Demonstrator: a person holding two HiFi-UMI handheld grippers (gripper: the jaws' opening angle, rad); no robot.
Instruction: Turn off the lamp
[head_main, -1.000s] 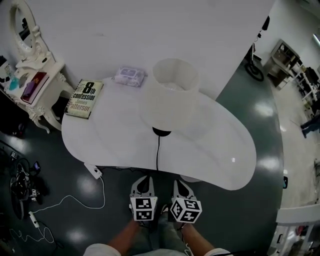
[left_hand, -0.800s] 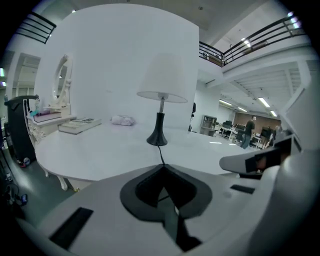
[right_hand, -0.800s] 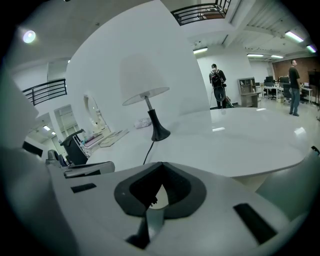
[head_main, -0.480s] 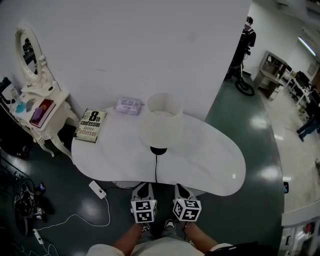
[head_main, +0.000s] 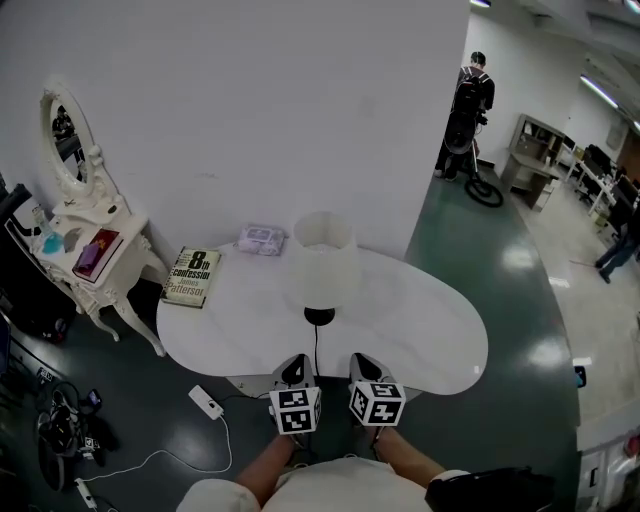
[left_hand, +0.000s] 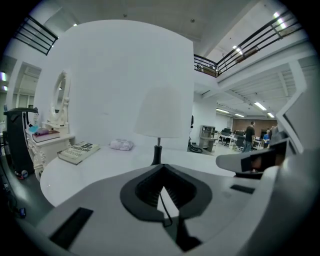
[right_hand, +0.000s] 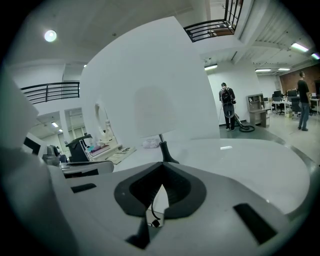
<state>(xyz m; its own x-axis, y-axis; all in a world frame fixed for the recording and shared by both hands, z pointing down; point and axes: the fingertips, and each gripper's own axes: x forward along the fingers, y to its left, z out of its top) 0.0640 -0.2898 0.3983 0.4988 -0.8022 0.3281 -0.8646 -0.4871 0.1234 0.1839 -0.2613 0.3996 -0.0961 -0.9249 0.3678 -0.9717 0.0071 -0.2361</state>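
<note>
White table (head_main: 430, 340) w/ lamp (head_main: 322, 262), book (head_main: 190, 277) & wipes pack (head_main: 262, 239) left.

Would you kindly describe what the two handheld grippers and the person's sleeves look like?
The left gripper and the right gripper both have pale grey, wedge-shaped bodies with a black ribbed lining round the jaws. Each carries a white cube printed with black square markers. No cables show on them. The person wears a light top, and the forearms are uncovered.
</note>
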